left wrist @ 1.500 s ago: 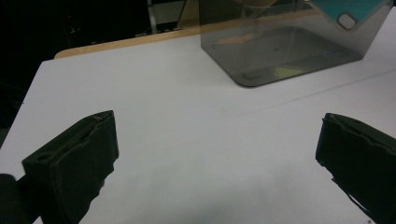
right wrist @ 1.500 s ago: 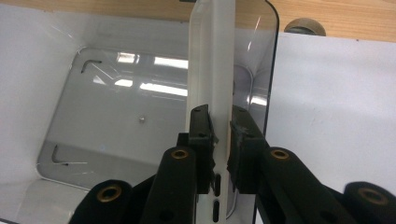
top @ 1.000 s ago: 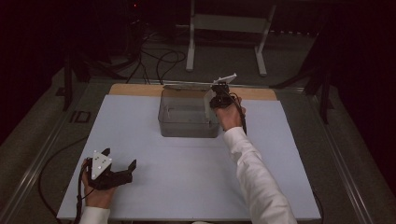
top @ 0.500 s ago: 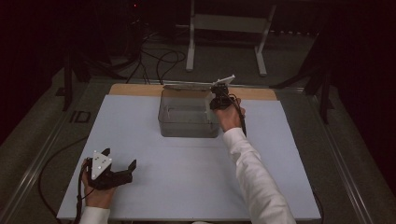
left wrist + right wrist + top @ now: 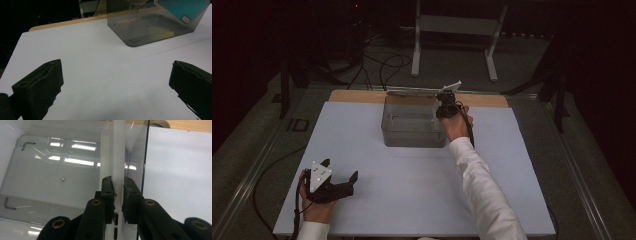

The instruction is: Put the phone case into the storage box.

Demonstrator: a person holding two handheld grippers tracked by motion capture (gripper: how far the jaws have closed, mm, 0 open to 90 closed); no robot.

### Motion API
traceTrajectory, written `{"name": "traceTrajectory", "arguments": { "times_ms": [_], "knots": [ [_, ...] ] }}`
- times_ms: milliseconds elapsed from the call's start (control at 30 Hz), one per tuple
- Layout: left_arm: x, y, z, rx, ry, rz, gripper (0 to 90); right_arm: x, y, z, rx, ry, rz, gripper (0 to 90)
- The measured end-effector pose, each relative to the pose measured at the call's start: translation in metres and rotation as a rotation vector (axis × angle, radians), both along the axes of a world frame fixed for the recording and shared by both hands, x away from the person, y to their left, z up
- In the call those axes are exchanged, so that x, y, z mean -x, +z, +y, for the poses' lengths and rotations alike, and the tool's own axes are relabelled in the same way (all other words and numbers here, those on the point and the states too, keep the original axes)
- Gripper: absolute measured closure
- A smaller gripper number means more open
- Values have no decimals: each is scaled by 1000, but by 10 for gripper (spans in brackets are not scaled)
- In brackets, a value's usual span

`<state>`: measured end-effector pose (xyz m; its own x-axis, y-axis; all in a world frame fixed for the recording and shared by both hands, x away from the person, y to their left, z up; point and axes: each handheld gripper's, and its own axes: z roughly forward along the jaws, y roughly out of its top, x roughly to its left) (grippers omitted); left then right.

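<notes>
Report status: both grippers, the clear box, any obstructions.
Right gripper shut on the clear box wall. Left gripper open, resting on the white table. Nothing in the way.

A dim lab or recording studio: a white-topped table [image 5: 362, 130] stands on grey carpet, with loose cables [image 5: 379, 62] and a metal stand [image 5: 457, 30] behind it.

Clear plastic bin [image 5: 414, 127] — upright, open-topped — stands at the white table's far middle edge.
</notes>
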<state>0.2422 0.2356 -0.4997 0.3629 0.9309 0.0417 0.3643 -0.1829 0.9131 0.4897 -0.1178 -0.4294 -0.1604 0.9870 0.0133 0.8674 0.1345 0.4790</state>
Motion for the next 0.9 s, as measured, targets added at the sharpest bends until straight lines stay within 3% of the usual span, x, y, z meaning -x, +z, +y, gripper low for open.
{"name": "traceTrajectory", "arguments": {
  "times_ms": [900],
  "knots": [
    [0, 0, 1, 2, 1, 2, 2, -7, -11, 10, 58, -63, 54, 811]
  ]
}}
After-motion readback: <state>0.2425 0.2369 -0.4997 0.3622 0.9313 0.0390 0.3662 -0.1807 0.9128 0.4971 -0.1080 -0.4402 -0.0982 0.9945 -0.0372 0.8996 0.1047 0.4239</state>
